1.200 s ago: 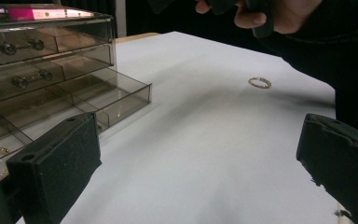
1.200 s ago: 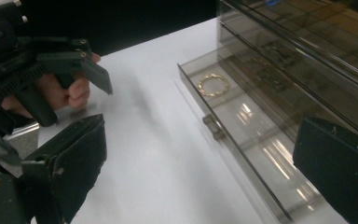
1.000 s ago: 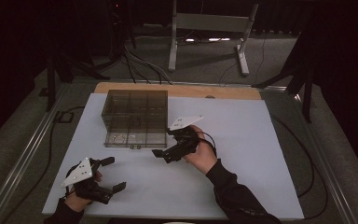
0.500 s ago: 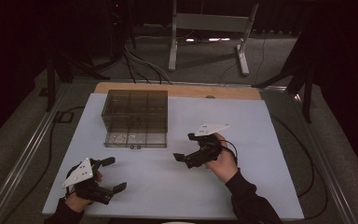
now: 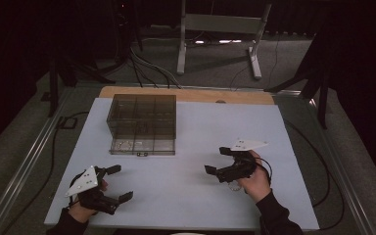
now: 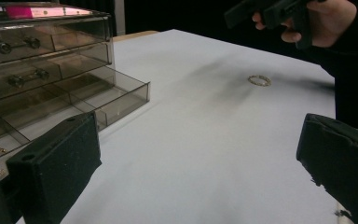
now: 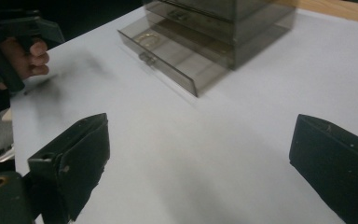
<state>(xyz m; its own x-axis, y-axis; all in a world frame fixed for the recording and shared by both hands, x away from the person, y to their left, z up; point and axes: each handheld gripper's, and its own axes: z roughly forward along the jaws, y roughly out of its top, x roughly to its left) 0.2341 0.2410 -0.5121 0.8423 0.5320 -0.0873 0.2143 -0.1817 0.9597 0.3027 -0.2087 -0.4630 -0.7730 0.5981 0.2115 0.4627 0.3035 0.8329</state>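
A smoky clear drawer box stands on the white table sheet, its bottom drawer pulled out. Small gold rings lie in that drawer. A thin gold ring lies loose on the sheet just under the right hand. My right gripper hovers open at the right middle of the sheet, nothing between its jaws. My left gripper rests open near the front left edge, also holding nothing.
The table sheet has bare room between the two grippers. A wooden strip runs along the far edge. Beyond it stand a metal frame and floor cables. A cable trails right of the right hand.
My right gripper has drawn back from the open drawer, moving right and toward the person. The left gripper has stayed put.
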